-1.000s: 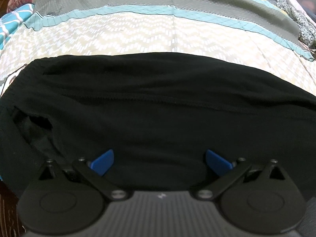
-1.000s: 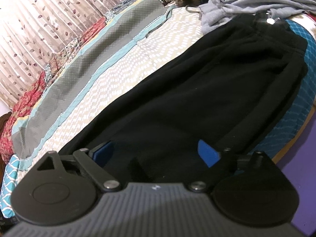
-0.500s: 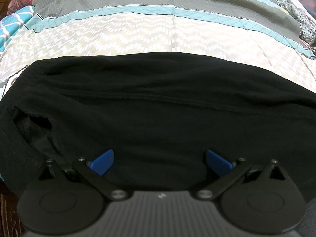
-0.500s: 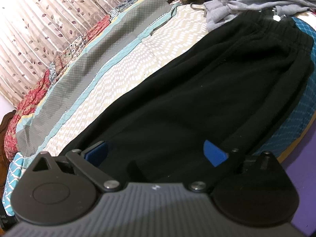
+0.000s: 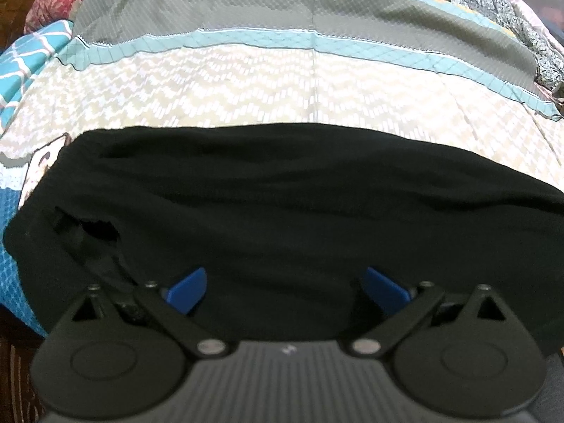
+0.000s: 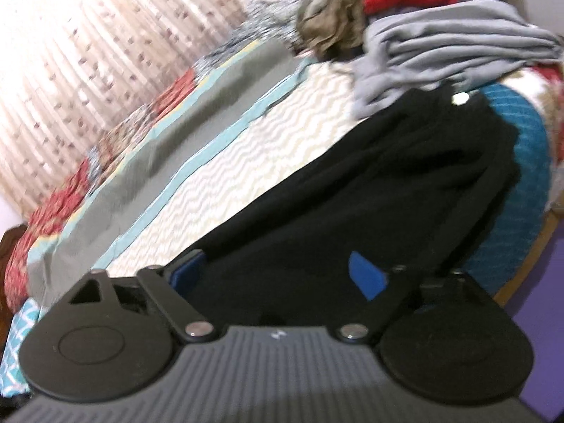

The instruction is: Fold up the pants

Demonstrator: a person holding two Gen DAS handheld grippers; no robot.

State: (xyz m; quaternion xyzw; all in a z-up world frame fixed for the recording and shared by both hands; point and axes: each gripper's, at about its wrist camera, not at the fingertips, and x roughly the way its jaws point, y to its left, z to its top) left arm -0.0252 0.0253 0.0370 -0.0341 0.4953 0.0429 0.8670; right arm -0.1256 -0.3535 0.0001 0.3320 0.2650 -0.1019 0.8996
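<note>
Black pants [image 5: 282, 204] lie flat along the near side of a bed, folded lengthwise. In the left wrist view a cuff opening [image 5: 88, 232] shows at the left end. My left gripper [image 5: 285, 282] is open, its blue fingertips [image 5: 187, 289] spread wide just above the cloth. In the right wrist view the pants [image 6: 370, 204] stretch away to the waistband [image 6: 461, 105] at the far right. My right gripper [image 6: 278, 271] is open over the leg end, holding nothing.
The bedspread [image 5: 282, 88] has cream zigzag, teal and grey bands. A pile of grey [image 6: 458, 49], brown and red clothes lies past the waistband. A patterned curtain [image 6: 88, 53] hangs behind the bed. The bed's near edge [image 6: 528, 257] is at the right.
The left gripper has drawn back a little, so more of the bed shows. The right gripper has lifted and tilted, its view is blurred by motion. Both stay open.
</note>
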